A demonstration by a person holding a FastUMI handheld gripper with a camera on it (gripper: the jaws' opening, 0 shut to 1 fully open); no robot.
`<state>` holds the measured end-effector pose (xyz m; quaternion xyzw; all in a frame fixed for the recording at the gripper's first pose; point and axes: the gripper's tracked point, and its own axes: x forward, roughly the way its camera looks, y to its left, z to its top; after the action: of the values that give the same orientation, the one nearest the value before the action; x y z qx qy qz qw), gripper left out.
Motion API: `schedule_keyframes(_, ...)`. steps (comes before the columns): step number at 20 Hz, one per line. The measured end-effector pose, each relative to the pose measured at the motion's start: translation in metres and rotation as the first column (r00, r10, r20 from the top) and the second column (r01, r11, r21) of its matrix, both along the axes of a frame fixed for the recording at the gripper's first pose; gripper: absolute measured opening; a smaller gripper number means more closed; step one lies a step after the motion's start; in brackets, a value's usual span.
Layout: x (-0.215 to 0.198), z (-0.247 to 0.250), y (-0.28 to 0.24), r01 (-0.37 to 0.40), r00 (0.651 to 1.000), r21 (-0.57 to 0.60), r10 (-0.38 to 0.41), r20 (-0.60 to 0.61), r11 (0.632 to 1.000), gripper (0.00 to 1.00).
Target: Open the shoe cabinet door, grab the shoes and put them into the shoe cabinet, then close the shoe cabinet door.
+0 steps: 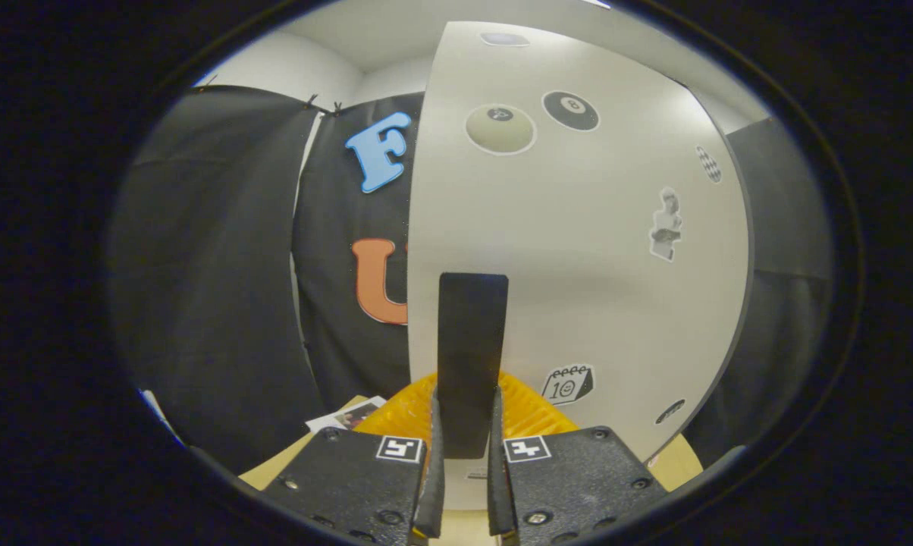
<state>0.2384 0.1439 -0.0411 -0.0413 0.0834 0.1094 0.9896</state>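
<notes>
Jaws pinched on the door pull; swing it, don't yank it

Gripper (464,455): the two fingers stand narrow with the flat black upright handle strip (472,349) caught between them. Both look to be pressing its lower end, so I read this as a firm hold on it.

The strip sits on the big white, smooth cabinet door (578,258), which carries round billiard-ball stickers and a small calendar sticker. Whether the door is shut or partly swung I cannot tell from this angle, nor whether this is the opening or the closing pull. No shoes to be seen.

Just under the fingers, in front of the door's foot, lies a ribbed yellow-orange plastic piece (403,413) on a pale wooden surface (290,462); a small printed card (350,415) lies beside it.

My judgement for the step: keep the squeeze steady, follow the door's arc about its hinge, wrist turning with it. A straight tug risks the strip slipping out
</notes>
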Motion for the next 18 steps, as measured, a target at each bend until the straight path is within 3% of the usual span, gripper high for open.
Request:
schedule_keyframes(8,-0.052,0.008,-0.018,-0.184,0.983,-0.002,0.184,0.012,0.983,0.26)
schedule_keyframes(18,-0.092,0.011,-0.056,-0.22,0.975,0.023,0.219,0.032,0.975,0.26)
